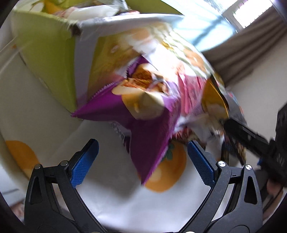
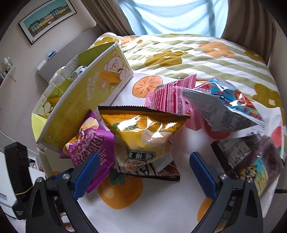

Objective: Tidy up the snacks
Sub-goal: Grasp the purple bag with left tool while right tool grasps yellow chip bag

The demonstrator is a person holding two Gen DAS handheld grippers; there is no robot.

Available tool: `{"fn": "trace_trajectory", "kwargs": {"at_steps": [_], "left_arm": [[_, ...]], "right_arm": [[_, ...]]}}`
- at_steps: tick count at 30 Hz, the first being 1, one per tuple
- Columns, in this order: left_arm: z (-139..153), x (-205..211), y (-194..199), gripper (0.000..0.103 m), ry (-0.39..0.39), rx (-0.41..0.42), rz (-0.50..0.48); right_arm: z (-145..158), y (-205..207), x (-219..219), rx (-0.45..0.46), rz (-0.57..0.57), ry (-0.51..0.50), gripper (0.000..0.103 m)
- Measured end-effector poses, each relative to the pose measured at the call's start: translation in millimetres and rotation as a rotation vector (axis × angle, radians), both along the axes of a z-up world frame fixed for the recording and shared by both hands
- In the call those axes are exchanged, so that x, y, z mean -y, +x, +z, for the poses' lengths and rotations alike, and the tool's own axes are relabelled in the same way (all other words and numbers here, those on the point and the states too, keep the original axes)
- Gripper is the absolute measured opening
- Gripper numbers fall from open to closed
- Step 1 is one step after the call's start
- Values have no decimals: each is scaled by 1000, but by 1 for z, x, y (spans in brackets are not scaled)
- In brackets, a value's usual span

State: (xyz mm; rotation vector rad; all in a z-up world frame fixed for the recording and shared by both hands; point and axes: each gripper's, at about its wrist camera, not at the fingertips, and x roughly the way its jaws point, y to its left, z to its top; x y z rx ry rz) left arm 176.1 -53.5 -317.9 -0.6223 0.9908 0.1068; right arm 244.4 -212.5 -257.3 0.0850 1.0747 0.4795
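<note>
A bedroom here, with a persimmon-print cloth (image 2: pixel 157 206) spread over the counter, a flower-and-stripe quilted bed (image 2: pixel 197 59) behind it and a curtained window (image 2: pixel 172 16) at the back. Nearest in the right wrist view, the right claw (image 2: pixel 143 177) hangs released, blue pads spread wide, nothing between them. Just ahead of it a yellow snack bag (image 2: pixel 143 130) lies on top of a dark brown packet (image 2: pixel 161 172). A purple chip bag (image 2: pixel 89 143) lies against the yellow bag's left side, right by the claw's left pad. Toward the cloth's right edge sits a dark packet with a printed label (image 2: pixel 251 154). Farther back, a pink striped packet (image 2: pixel 170 100) and a blue-and-silver packet (image 2: pixel 227 104) overlap, the silver one over the pink. Along the cloth's left edge stands the green cardboard box (image 2: pixel 86 95) with a bear and corn printed on it, top open, something inside that I can't make out. On the far wall, a framed picture of houses (image 2: pixel 48 19).

The left wrist view is badly blurred. The left claw (image 1: pixel 143 161) is released too, pads well apart, holding nothing. The purple bag (image 1: pixel 143 129) sits just ahead of it, the green box (image 1: pixel 50 59) beyond to the left.
</note>
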Motion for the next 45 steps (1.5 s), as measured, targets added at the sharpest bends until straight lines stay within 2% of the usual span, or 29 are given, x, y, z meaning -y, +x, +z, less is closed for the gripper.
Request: {"fn": "trace_trajectory", "kwargs": {"at_steps": [5, 11, 13, 21, 25, 29, 34, 36, 37, 39, 41, 45], "left_arm": [[-3, -1, 5, 99, 18, 50, 82], [-15, -3, 17, 98, -30, 53, 139], [-18, -3, 21, 91, -34, 52, 148], [-17, 1, 24, 81, -8, 45, 121], [-9, 3, 26, 68, 21, 50, 83], [-3, 13, 26, 65, 79, 51, 39], [2, 20, 29, 64, 113, 53, 9], [2, 20, 30, 63, 118, 50, 4], [3, 20, 30, 63, 120, 48, 2], [1, 16, 24, 62, 125, 48, -4], [0, 11, 24, 62, 131, 47, -10], [10, 9, 14, 61, 123, 61, -26]], "right_arm": [[-11, 9, -2, -6, 26, 16, 100], [-26, 18, -2, -42, 22, 38, 100], [-30, 18, -2, -53, 19, 55, 100], [-35, 22, -3, -65, 7, 89, 100], [-38, 20, -6, -65, 11, 86, 100], [-41, 16, -5, -65, 9, 96, 100], [-43, 17, -7, -59, 1, 97, 100], [-44, 19, -7, -65, -6, 95, 96], [-46, 19, -8, -72, -6, 91, 88], [-45, 18, -9, -71, 6, 92, 84], [-42, 14, -11, -57, 16, 77, 74], [-32, 5, -12, -22, 24, 42, 67]]}}
